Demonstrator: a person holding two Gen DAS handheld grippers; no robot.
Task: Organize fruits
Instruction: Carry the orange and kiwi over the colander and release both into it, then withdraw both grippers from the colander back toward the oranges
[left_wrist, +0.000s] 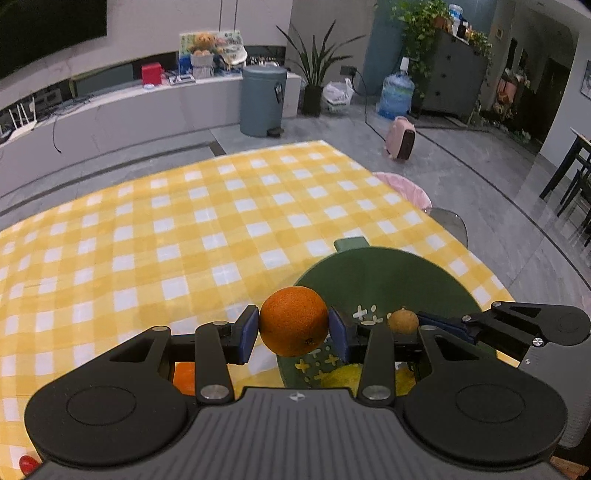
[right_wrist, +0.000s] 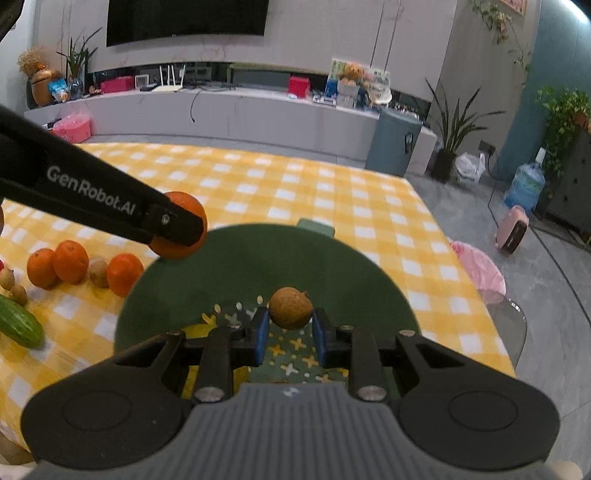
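My left gripper (left_wrist: 293, 328) is shut on an orange (left_wrist: 293, 320) and holds it above the left rim of the green bowl (left_wrist: 388, 273). My right gripper (right_wrist: 290, 326) is shut on a small brown longan (right_wrist: 290, 308) above the middle of the green bowl (right_wrist: 258, 266). In the right wrist view the left gripper's finger (right_wrist: 173, 221) covers part of the orange (right_wrist: 184, 225). In the left wrist view the right gripper (left_wrist: 421, 325) with the longan (left_wrist: 402, 320) shows over the bowl. Yellow fruit (left_wrist: 347, 374) lies in the bowl's bottom.
On the yellow checked tablecloth (right_wrist: 332, 192), left of the bowl, lie three oranges (right_wrist: 70, 261), small brown fruits (right_wrist: 98, 272) and a cucumber (right_wrist: 20, 326). A red fruit (left_wrist: 27, 464) is at the table's near left. A pink stool (right_wrist: 480, 269) stands off the right edge.
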